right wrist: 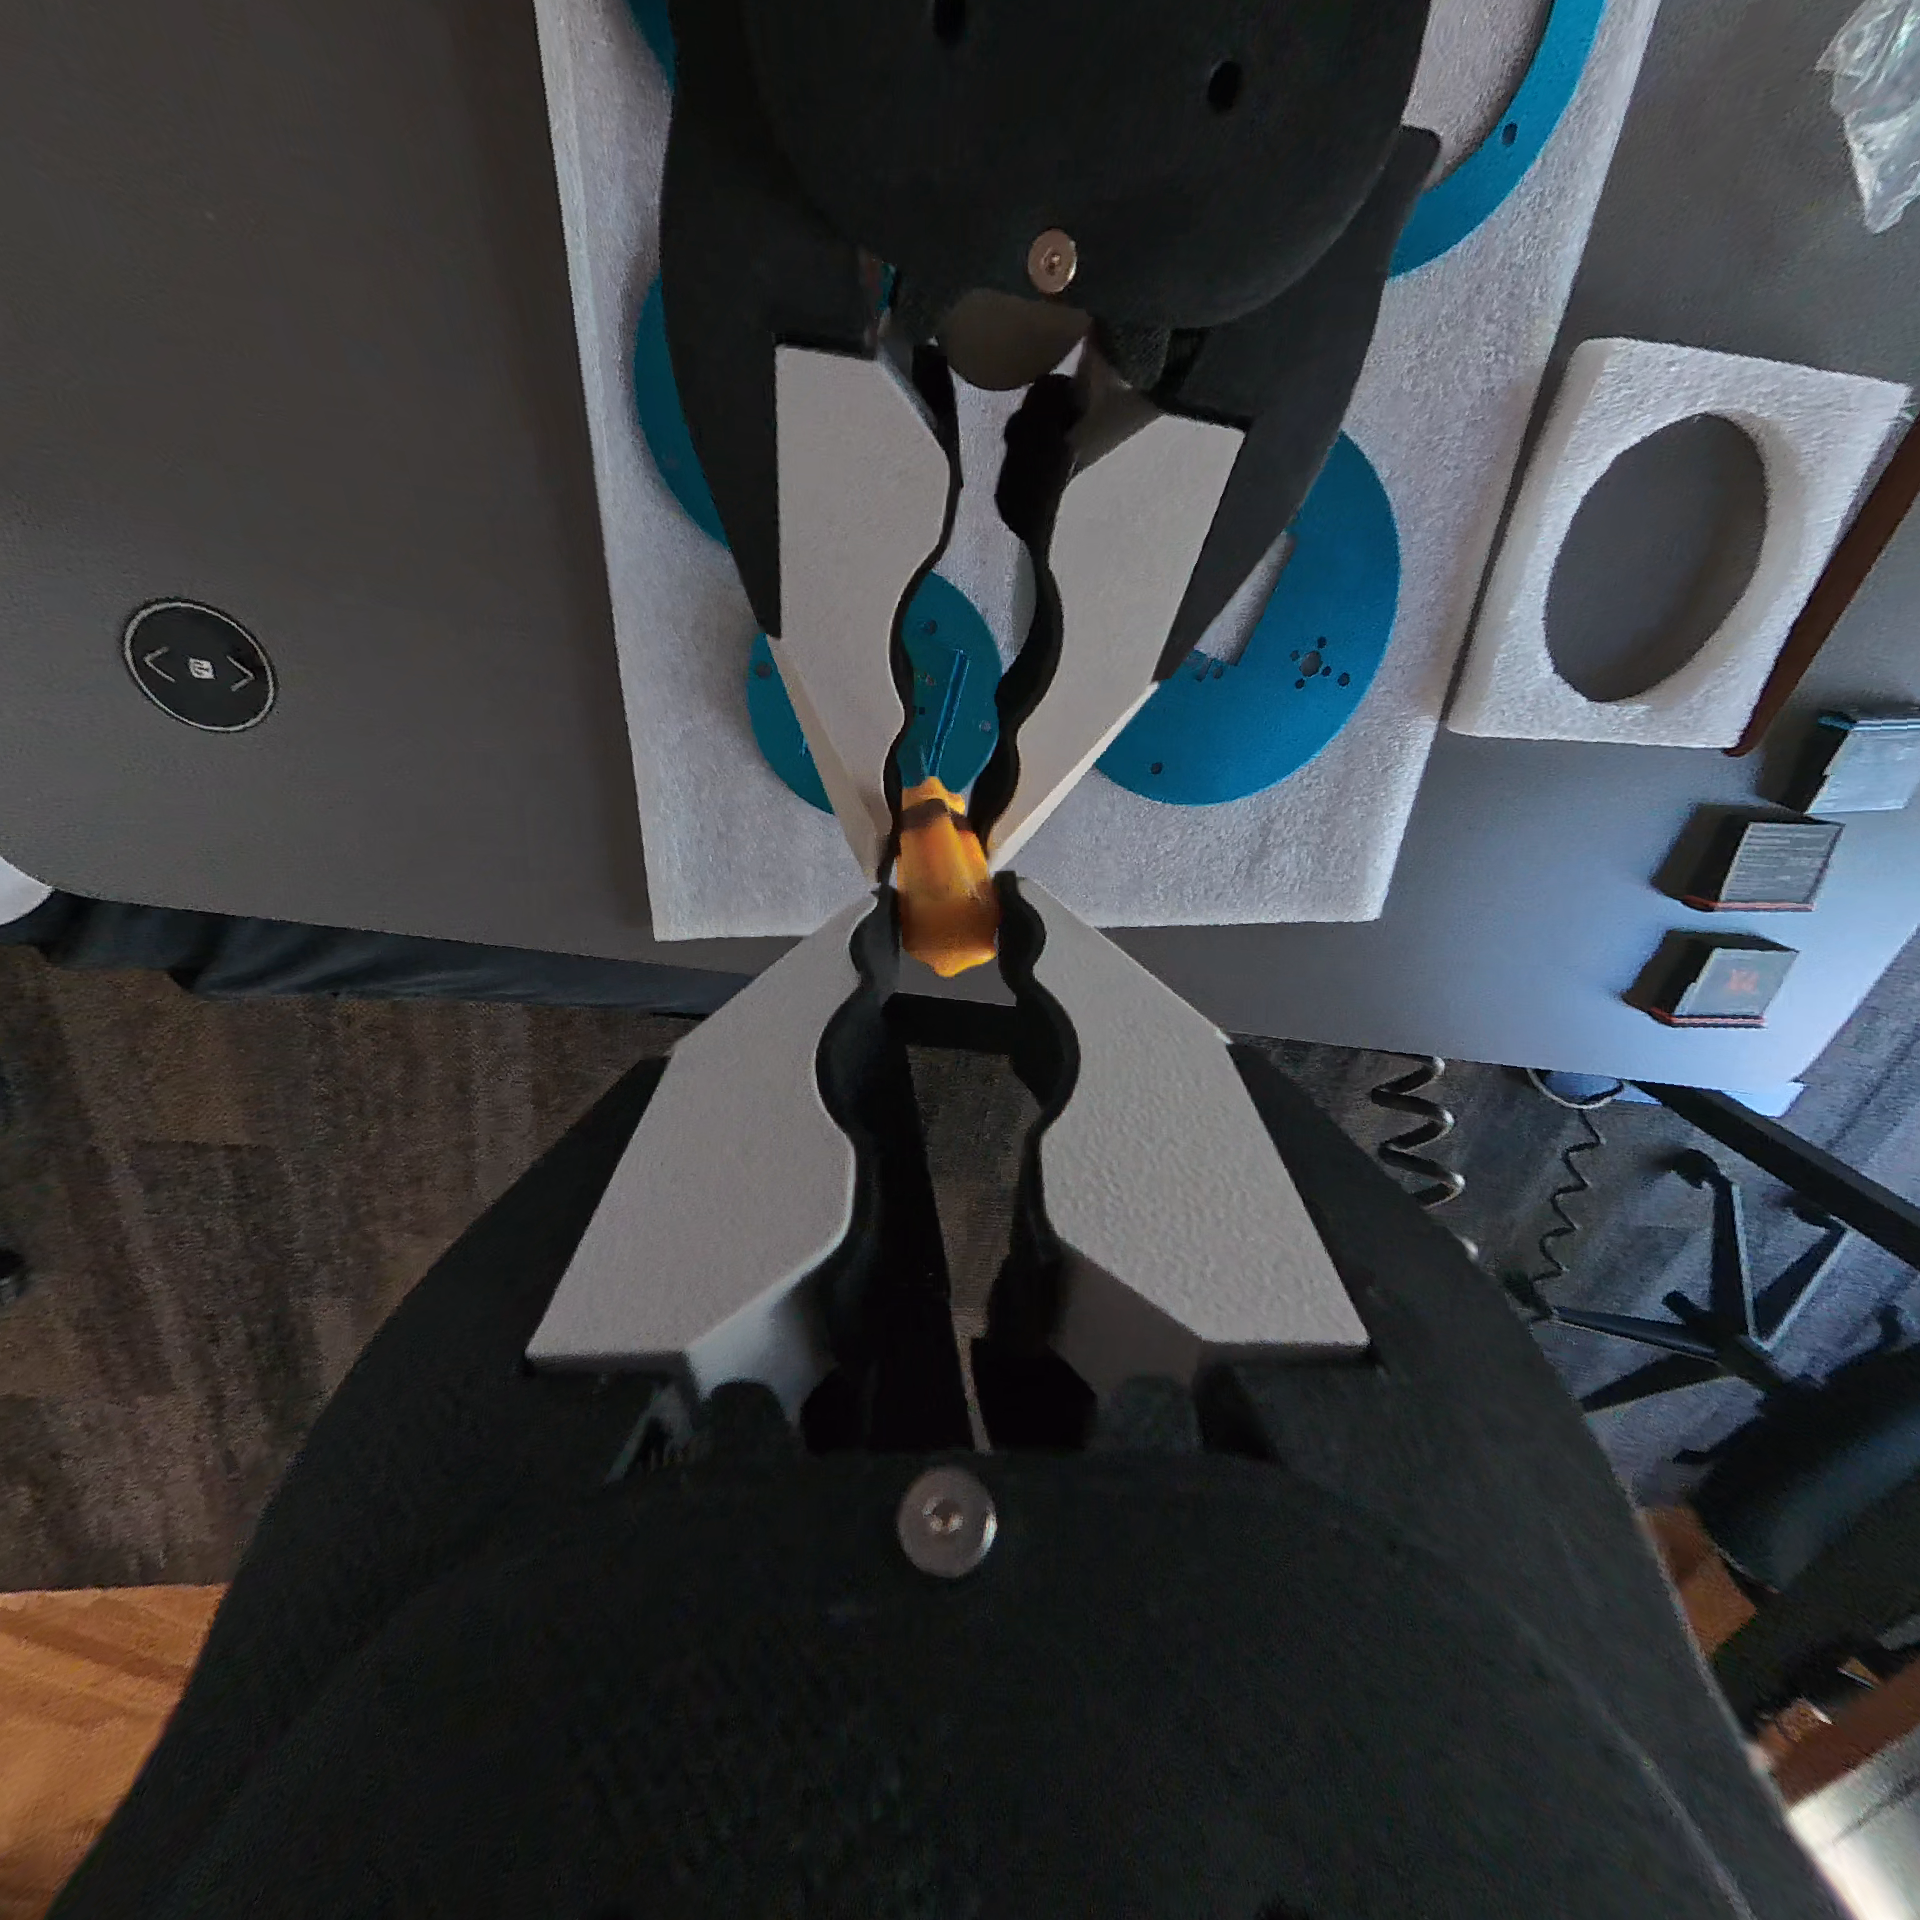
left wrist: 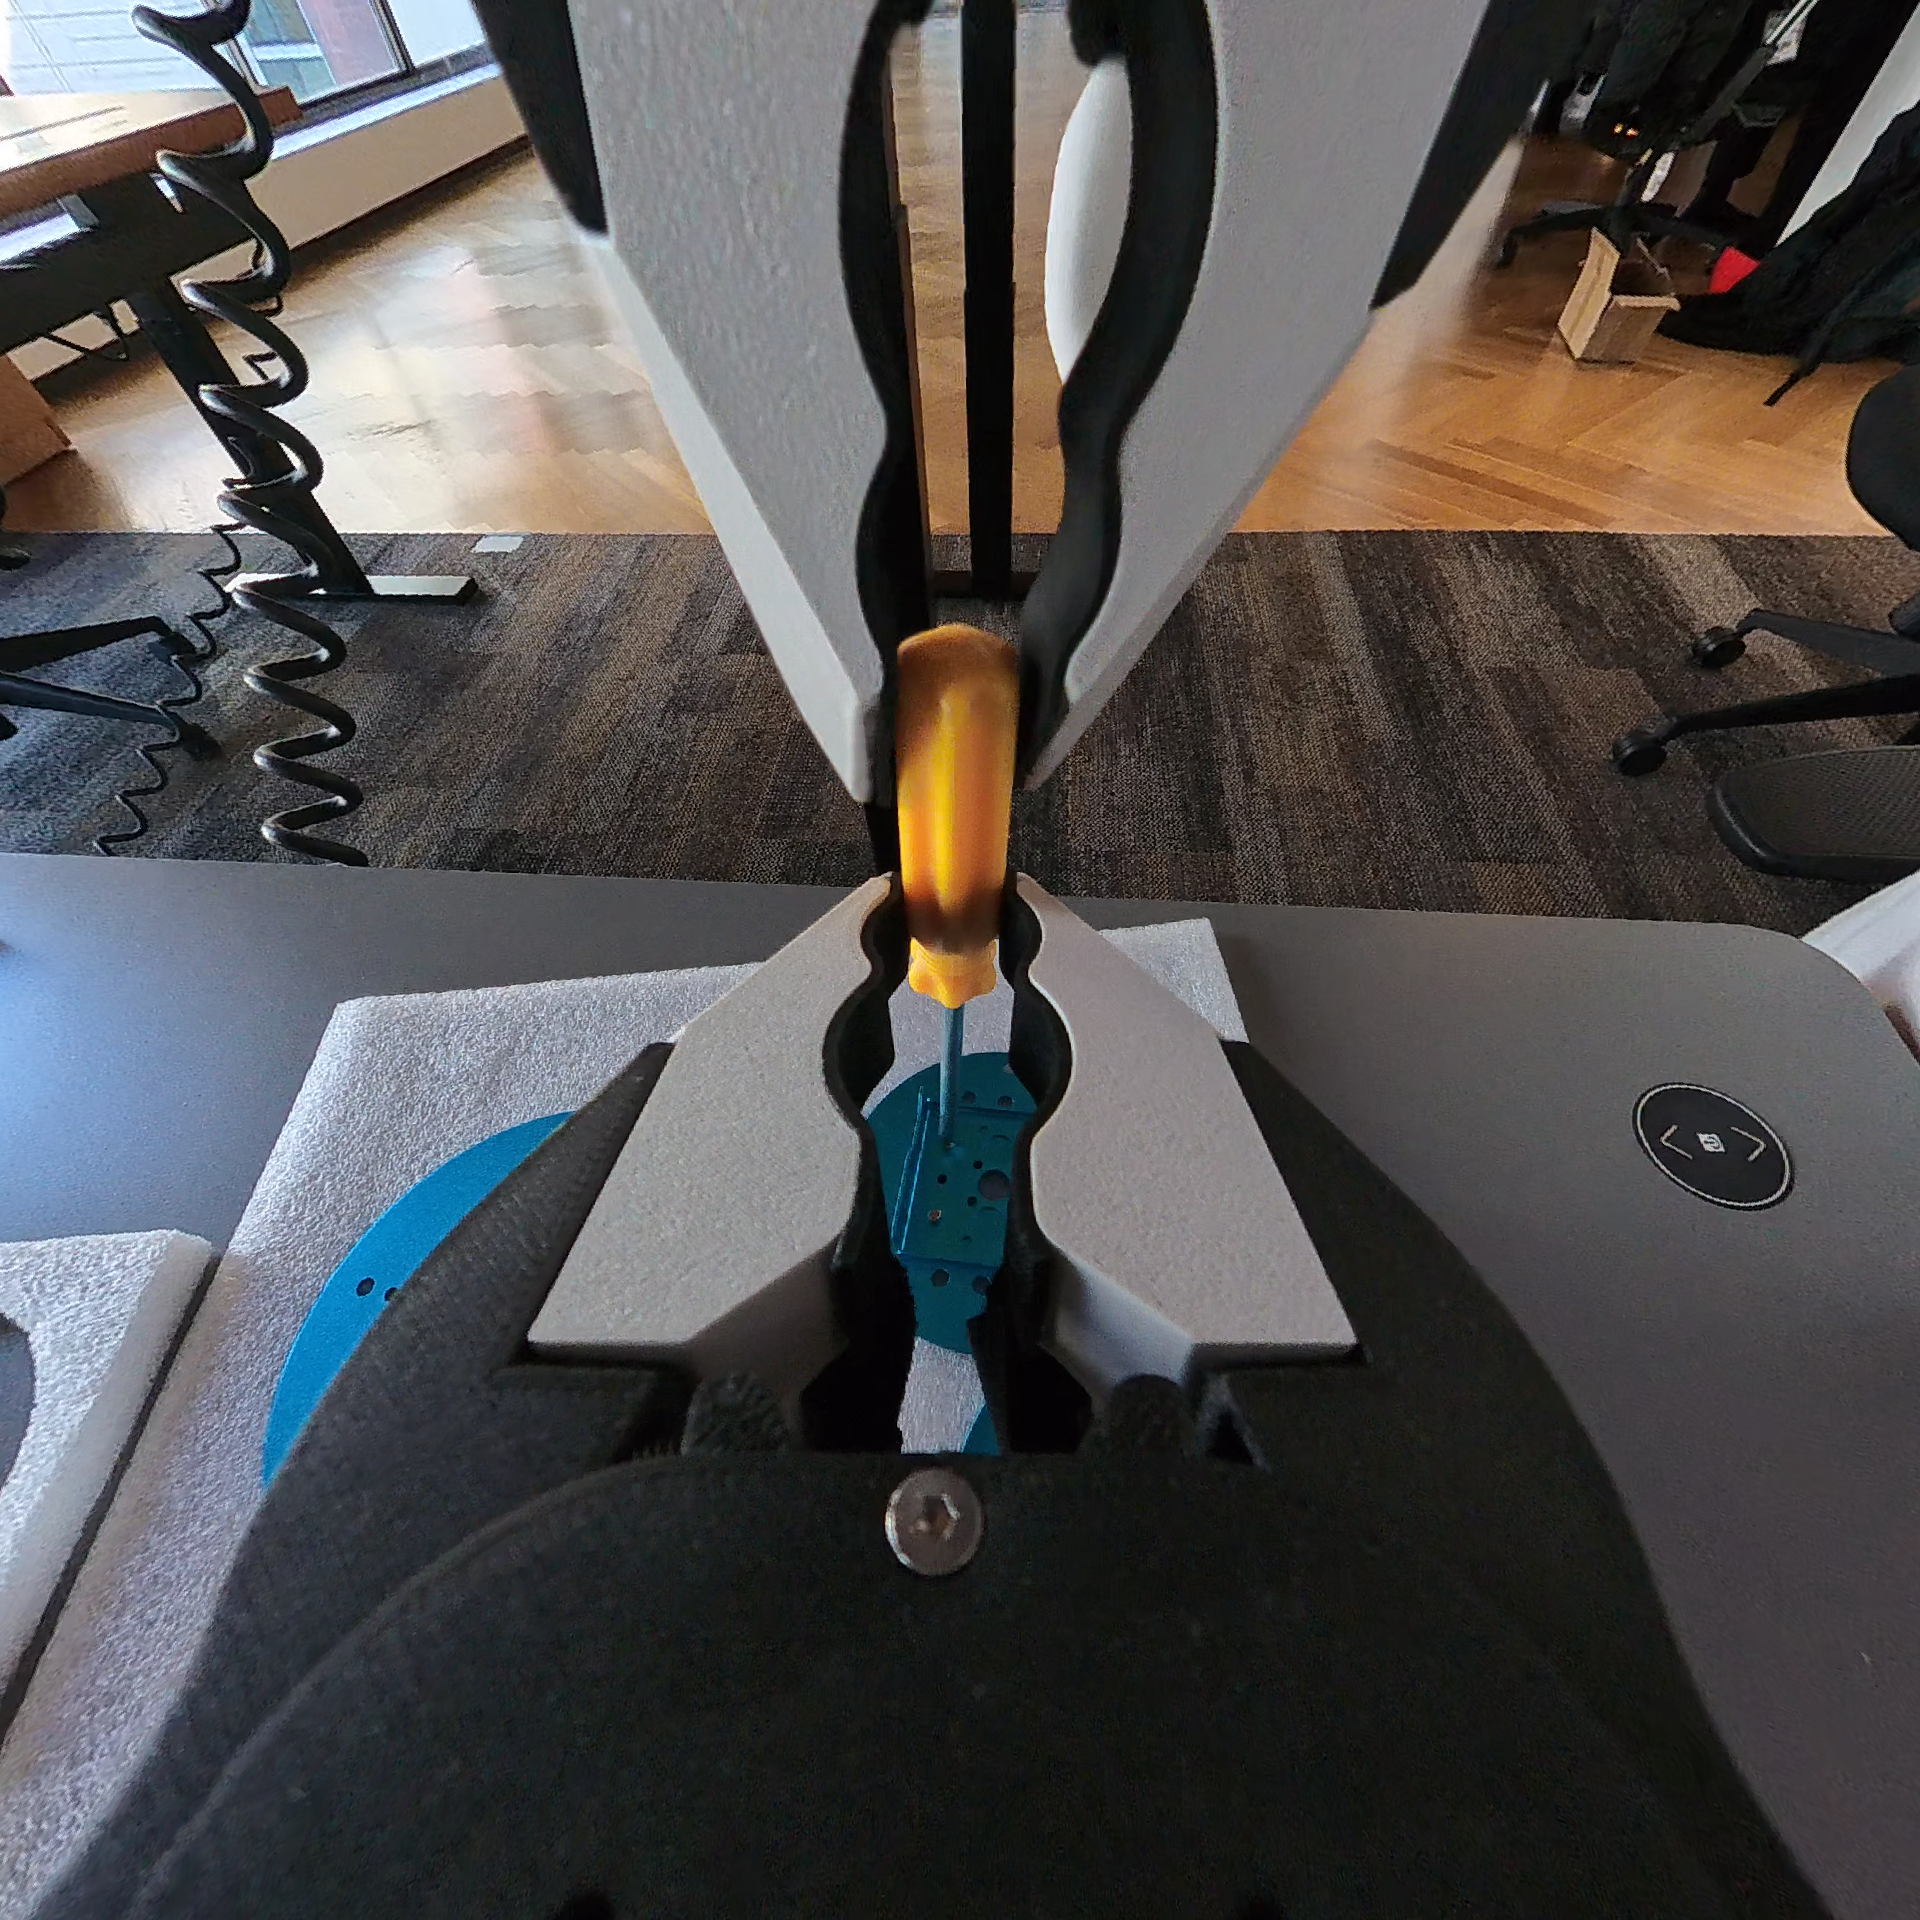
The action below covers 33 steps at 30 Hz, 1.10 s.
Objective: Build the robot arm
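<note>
Between both sets of fingertips stands a screwdriver (left wrist: 954, 790) with an amber handle, upright, its thin shaft running down to a small blue perforated bracket (left wrist: 951, 1195). In the left wrist view the left gripper (left wrist: 954, 899) is clenched on the lower part of the handle, which fills the gap at the tips at 12 o'clock from the gripper's body. The right gripper (left wrist: 951, 727) comes down from 12 o'clock and is clamped on the handle's upper end. In the right wrist view the right gripper (right wrist: 940, 909) pinches the handle (right wrist: 940, 894) at its tips, with the left gripper (right wrist: 935, 842) meeting it from 12 o'clock. The bracket sits on a blue round plate (right wrist: 1247, 665), which lies on a white foam sheet (right wrist: 1195, 862) on a grey table (left wrist: 1507, 1039). At 3 o'clock in the right wrist view lies a white foam piece with an oval hole (right wrist: 1527, 644).
</note>
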### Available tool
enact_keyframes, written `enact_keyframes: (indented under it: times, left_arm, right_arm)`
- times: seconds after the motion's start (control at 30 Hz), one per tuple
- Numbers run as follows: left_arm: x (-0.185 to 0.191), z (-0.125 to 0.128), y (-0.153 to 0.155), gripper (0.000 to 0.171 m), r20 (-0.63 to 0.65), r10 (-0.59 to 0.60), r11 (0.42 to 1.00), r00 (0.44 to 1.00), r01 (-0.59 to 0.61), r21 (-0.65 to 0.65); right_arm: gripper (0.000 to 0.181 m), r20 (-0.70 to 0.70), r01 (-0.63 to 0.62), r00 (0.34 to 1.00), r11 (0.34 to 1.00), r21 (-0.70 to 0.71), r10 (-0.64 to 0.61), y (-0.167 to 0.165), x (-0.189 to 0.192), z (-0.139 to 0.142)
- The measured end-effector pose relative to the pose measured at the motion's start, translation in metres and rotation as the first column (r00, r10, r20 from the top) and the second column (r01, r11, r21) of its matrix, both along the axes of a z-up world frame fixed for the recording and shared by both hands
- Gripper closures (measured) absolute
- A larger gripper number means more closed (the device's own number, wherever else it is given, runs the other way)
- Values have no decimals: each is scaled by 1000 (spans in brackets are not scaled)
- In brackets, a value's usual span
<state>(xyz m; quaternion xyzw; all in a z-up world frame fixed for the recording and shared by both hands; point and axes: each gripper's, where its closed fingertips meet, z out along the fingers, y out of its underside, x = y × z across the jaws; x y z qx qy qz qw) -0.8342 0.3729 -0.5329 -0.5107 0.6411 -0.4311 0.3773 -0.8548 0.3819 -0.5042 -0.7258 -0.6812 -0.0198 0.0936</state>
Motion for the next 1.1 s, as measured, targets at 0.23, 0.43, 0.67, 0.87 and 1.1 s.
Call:
enact_keyframes:
  times: [0.23, 0.43, 0.67, 0.87, 1.1]
  left_arm:
    - [0, -1, 2, 155, -6, 15, 1000, 1000, -15, 1]
    - [1, -2, 5, 154, -12, 35, 999, 999, -35, 18]
    - [2, -2, 3, 154, -8, 24, 1000, 1000, -24, 12]
    - [4, -4, 3, 155, -19, 32, 999, 999, -32, 18]
    - [4, -3, 1, 156, -14, 22, 1000, 1000, -21, 21]
  right_arm:
    - [164, -58, 400, 912, 911, -99, -406, 2, 0, -1]
    - [163, -83, 556, 817, 818, -151, -571, 4, -3, -1]
    - [161, -35, 104, 994, 995, -6, -104, 3, -6, 0]
    - [162, -37, 468, 880, 878, -96, -473, 3, -1, -1]
    - [155, -37, 439, 895, 892, -112, -445, -3, -3, -2]
